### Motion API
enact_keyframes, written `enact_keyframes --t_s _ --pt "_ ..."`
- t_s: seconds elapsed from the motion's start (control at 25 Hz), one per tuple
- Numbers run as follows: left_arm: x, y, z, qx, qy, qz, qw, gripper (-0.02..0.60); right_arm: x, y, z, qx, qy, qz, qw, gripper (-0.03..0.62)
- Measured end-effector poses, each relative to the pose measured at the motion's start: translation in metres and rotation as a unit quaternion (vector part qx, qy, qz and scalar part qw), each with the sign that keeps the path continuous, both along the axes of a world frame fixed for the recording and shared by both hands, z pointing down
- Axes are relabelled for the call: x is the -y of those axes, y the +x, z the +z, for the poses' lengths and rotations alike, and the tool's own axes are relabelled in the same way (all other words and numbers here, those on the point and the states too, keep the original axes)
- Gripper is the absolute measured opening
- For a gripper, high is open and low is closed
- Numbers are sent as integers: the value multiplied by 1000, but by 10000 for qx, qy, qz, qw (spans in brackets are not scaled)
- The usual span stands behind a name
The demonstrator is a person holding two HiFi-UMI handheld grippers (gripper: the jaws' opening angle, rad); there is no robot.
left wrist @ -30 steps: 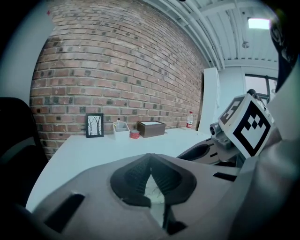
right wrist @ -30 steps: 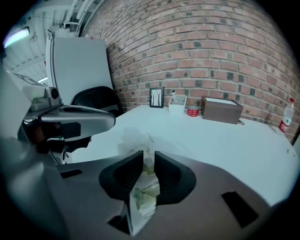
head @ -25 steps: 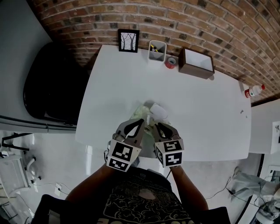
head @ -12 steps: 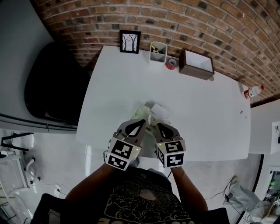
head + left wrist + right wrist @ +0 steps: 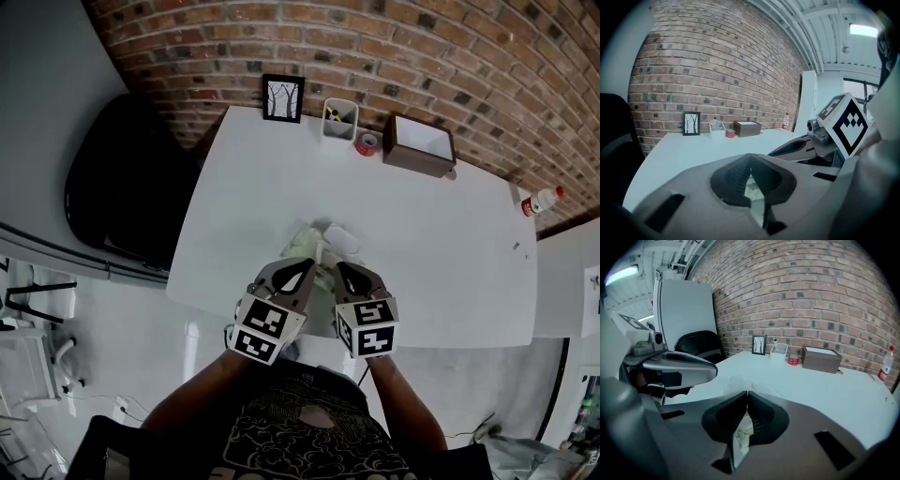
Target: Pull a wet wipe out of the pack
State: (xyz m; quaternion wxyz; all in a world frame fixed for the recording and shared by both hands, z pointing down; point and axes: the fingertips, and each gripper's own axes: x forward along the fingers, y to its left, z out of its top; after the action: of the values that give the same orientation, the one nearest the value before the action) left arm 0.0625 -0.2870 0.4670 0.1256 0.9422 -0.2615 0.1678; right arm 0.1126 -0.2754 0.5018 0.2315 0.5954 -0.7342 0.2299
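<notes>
Wet wipe pack (image 5: 307, 242): lay mid-frame on white table (image 5: 450, 225). Left gripper (image 5: 299, 267), right gripper (image 5: 345, 271): lower centre, jaws pressed together, tips at pack's near edge.

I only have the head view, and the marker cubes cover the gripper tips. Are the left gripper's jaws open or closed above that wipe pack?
Observer: Closed. In the left gripper view, the left gripper has its jaws together at the tips, and no wipe shows between them.
Operator: Okay, and the right one?
Observer: The right gripper is shut too, its tips meeting with nothing caught there.
Operator: Where's the pack relative to them?
Observer: Part of the wipe pack shows through the gap lower down between each pair of jaws, so both grippers are right over it.
</notes>
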Motion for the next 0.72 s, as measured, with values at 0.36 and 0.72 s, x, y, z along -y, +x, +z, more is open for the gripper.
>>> enact_keyframes --t_s 0.36,0.72 --pt "-12 -2 -6 114 11 -234 9997 12 -5 -4 -16 1 182 -235 9996 20" --pt "-24 -2 -6 114 -56 -403 9991 12 -12 -5 -28 11 362 -320 9988 20"
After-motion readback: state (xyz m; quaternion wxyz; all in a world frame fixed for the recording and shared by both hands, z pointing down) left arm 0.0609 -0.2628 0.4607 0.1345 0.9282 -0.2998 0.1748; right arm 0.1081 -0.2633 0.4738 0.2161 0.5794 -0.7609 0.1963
